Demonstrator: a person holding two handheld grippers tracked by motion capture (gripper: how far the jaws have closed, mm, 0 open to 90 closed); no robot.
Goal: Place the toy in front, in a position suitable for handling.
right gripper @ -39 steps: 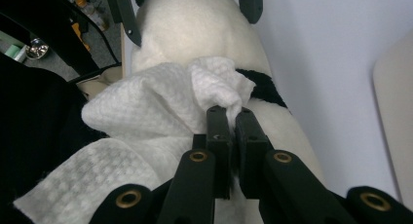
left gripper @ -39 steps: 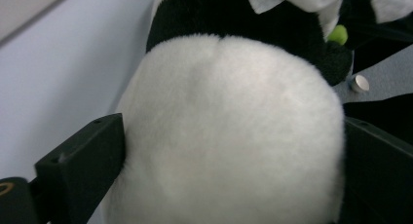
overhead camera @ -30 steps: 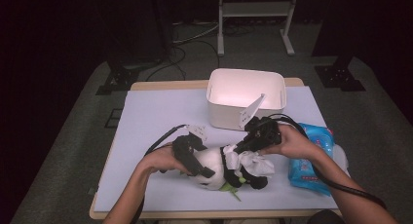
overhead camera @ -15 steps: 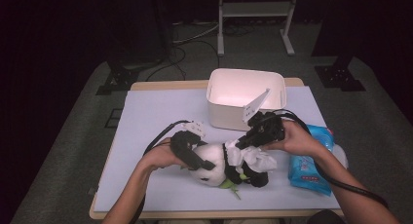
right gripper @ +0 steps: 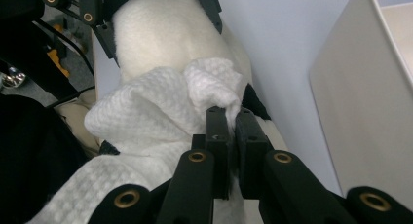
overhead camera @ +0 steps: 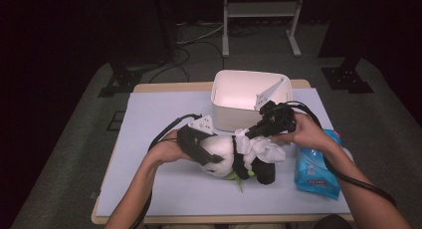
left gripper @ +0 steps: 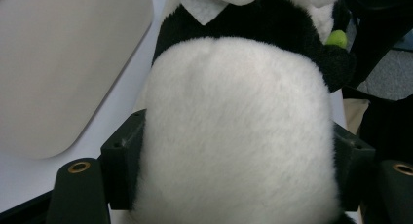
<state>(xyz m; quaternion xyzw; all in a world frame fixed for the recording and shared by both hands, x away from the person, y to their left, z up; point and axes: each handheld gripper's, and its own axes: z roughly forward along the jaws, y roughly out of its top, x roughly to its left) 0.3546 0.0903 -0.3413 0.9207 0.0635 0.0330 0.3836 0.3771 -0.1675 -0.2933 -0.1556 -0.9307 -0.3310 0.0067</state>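
Observation:
A black-and-white plush panda [overhead camera: 224,150] lies on its side near the table's front. My left gripper [overhead camera: 211,159] grips its white body: in the left gripper view the jaws have just been closing and now press into the fur [left gripper: 238,126] from both sides. A white textured wipe [overhead camera: 262,148] is draped over the panda's dark end. My right gripper [overhead camera: 252,132] is shut on a bunched corner of that wipe [right gripper: 146,107], its jaws [right gripper: 230,121] pinched together on the fabric, just above the panda [right gripper: 165,29].
A white open bin [overhead camera: 226,109] stands behind the panda at the table's far middle, close to both grippers. A blue pack of wipes [overhead camera: 316,169] lies at the right, under the right forearm. The pale mat [overhead camera: 154,119] covers the tabletop.
The left jaws have closed in on the panda's body and that hand has risen a little. The right gripper has pulled the wipe up and to the right.

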